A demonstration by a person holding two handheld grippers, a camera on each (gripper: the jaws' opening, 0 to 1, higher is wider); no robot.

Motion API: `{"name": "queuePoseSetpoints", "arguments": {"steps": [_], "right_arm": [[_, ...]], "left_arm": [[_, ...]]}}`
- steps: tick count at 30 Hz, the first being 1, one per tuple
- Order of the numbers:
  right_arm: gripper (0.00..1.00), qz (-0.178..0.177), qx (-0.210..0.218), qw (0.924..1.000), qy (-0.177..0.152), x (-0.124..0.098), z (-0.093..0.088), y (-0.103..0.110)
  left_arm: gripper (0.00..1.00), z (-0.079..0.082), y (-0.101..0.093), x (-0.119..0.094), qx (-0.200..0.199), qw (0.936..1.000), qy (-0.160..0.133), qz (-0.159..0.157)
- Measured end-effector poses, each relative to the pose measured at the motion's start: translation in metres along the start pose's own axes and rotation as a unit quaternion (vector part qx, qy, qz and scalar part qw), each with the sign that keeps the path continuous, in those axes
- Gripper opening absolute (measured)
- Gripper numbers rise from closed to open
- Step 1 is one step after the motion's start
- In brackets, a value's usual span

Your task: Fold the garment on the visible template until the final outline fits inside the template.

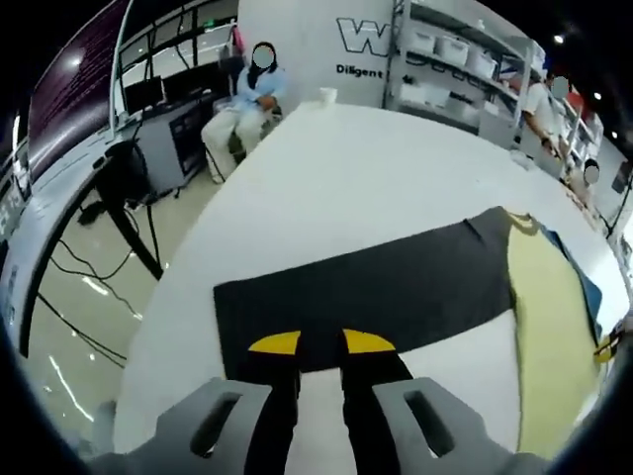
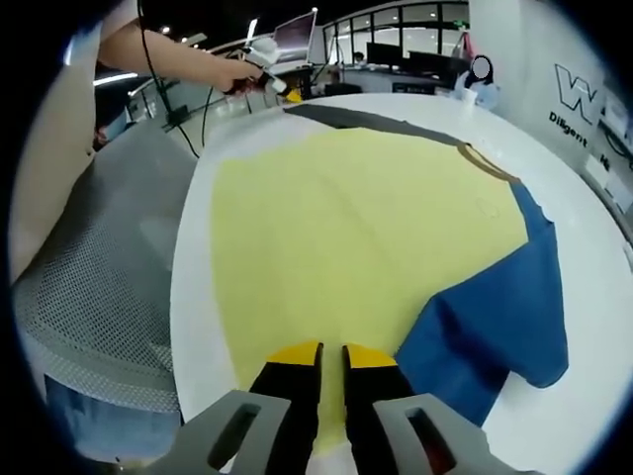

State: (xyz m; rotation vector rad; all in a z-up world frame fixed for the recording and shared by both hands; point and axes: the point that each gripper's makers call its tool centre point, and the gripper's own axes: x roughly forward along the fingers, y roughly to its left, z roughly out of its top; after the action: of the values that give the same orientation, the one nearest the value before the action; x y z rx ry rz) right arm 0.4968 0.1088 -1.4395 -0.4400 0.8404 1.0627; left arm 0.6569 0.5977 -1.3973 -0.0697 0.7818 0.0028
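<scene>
Shirt [image 2: 366, 228], yellow with blue sleeve [image 2: 495, 317], lies flat on the white counter [image 1: 336, 188], partly over the dark template [image 1: 366, 287]. Left gripper [image 1: 321, 344] jaws nearly closed at the template's edge. Right gripper [image 2: 332, 354] jaws clenched on the shirt's hem.

Ahead of my left fingers, past the far end of the table, a white wall [image 1: 326, 49] carries a big outlined "W" with "Diligent" beneath it. Far off to the right of my right fingers, the same wall [image 2: 584, 104] shows "W" and "Diligent".
</scene>
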Motion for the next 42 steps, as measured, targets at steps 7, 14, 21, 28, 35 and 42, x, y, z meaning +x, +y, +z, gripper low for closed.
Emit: {"name": "queuePoseSetpoints", "arguments": {"steps": [7, 14, 21, 28, 35, 42], "right_arm": [[0.02, -0.025, 0.008, 0.9996, -0.014, -0.013, 0.003, -0.008], [0.03, -0.065, 0.018, 0.9977, -0.001, -0.030, -0.014, -0.021], [0.07, -0.084, 0.019, 0.9961, 0.015, -0.039, -0.033, -0.022], [0.08, -0.093, -0.010, 0.9953, 0.024, -0.037, -0.035, -0.016], [0.09, -0.100, -0.042, 0.9936, 0.032, -0.030, -0.036, -0.016], [0.07, -0.105, -0.065, 0.9913, 0.046, -0.028, -0.038, -0.016]], "left_arm": [[0.19, 0.000, -0.059, -0.006, 0.043, 0.9973, -0.015, -0.058], [0.20, -0.007, -0.122, -0.020, 0.101, 0.9877, -0.028, -0.116], [0.23, -0.024, -0.169, -0.031, 0.175, 0.9693, -0.027, -0.171], [0.26, -0.053, -0.211, -0.046, 0.224, 0.9483, -0.024, -0.224], [0.33, -0.074, -0.241, -0.066, 0.237, 0.9295, -0.034, -0.280], [0.46, -0.089, -0.271, -0.089, 0.248, 0.9045, -0.061, -0.342]]}}
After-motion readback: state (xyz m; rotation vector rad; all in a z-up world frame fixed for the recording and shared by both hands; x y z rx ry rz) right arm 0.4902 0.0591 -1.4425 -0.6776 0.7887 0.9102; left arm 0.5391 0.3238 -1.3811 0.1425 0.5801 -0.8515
